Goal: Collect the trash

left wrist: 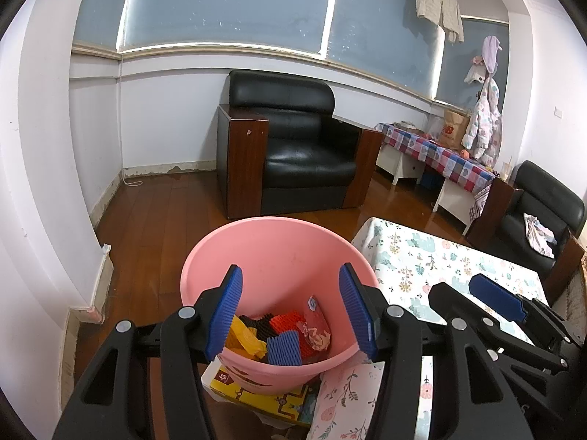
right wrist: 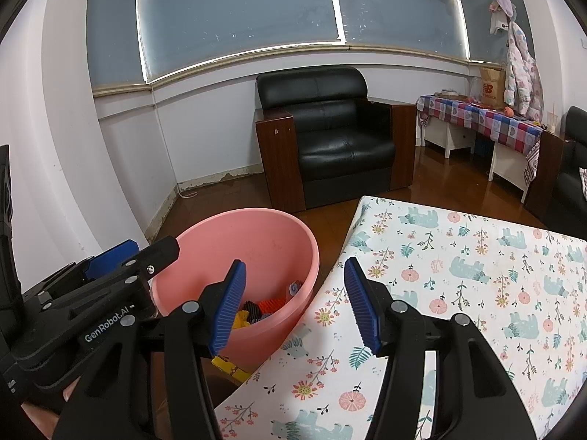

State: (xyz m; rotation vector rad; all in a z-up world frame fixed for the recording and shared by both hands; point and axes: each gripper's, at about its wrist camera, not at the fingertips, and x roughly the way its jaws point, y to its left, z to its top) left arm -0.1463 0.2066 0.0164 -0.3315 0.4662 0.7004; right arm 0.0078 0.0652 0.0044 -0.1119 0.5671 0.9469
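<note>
A pink bucket [left wrist: 279, 256] stands on a yellow box on the floor, just left of the table. Inside lie several scraps: orange and blue ribbed foam [left wrist: 284, 346], yellow paper [left wrist: 245, 337] and a crumpled wrapper [left wrist: 315, 333]. My left gripper [left wrist: 291, 315] hangs open over the bucket's near rim with nothing between its fingers. My right gripper [right wrist: 293, 304] is open too, empty, over the table's left edge beside the bucket [right wrist: 256, 242]. Each gripper shows at the side of the other's view: the right one [left wrist: 495, 293], the left one [right wrist: 110, 260].
The table wears a floral cloth [right wrist: 458, 275]. A black leather armchair [left wrist: 293, 139] sits against the far wall, a second dark chair [left wrist: 539, 212] at the right. A bench with a checked cloth [left wrist: 440, 154] stands by hanging clothes. Wooden floor [left wrist: 157, 220] lies left of the bucket.
</note>
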